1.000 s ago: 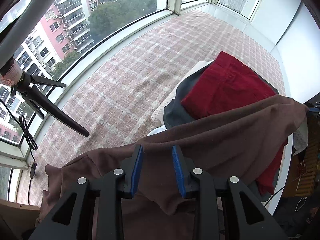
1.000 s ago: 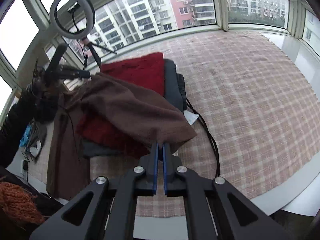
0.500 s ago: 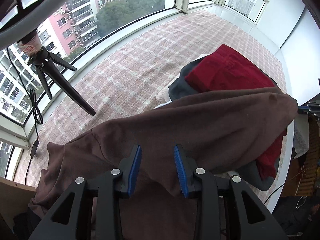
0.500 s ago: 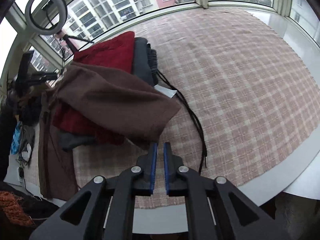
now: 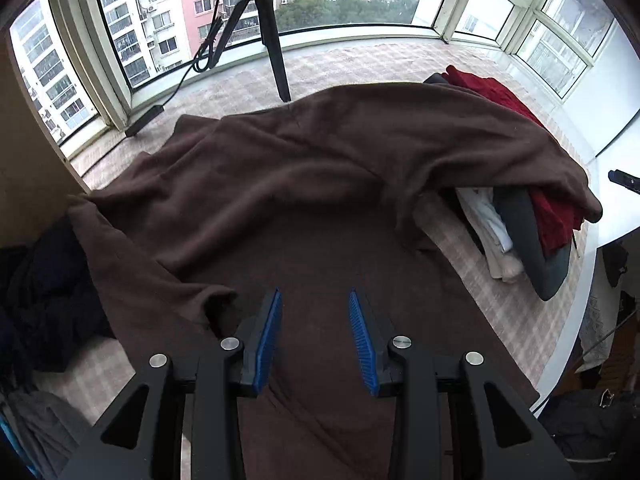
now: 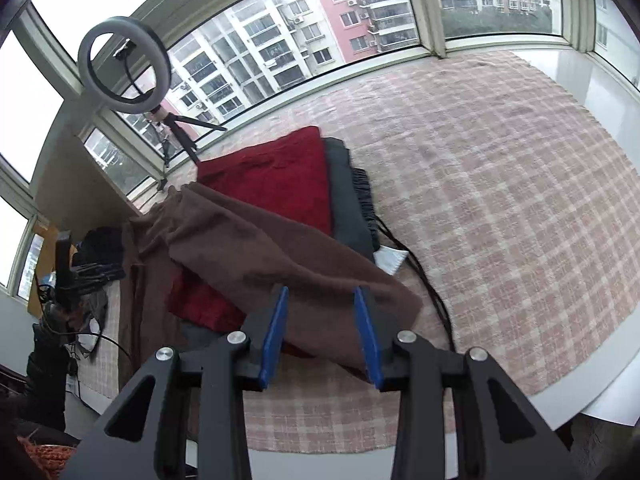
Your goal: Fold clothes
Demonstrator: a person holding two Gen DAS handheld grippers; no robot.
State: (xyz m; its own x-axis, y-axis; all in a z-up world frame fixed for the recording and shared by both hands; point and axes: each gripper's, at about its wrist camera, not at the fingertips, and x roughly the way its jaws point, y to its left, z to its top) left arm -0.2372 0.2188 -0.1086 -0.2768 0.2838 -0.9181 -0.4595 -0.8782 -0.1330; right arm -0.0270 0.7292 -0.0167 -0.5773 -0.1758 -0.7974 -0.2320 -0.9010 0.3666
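Both tongs stand wide open and hold nothing: the left gripper (image 5: 314,316) and right gripper (image 6: 320,316) hover above the soft brown fleece garment (image 5: 320,168), which is draped partly over the folded red knitted cloth (image 6: 276,176) on the pink checked blanket (image 6: 500,208)

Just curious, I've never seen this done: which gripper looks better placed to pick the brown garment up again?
Probably the right gripper: it is open, with the brown garment's loose end lying between its fingers. The left gripper, also open, faces flat cloth.
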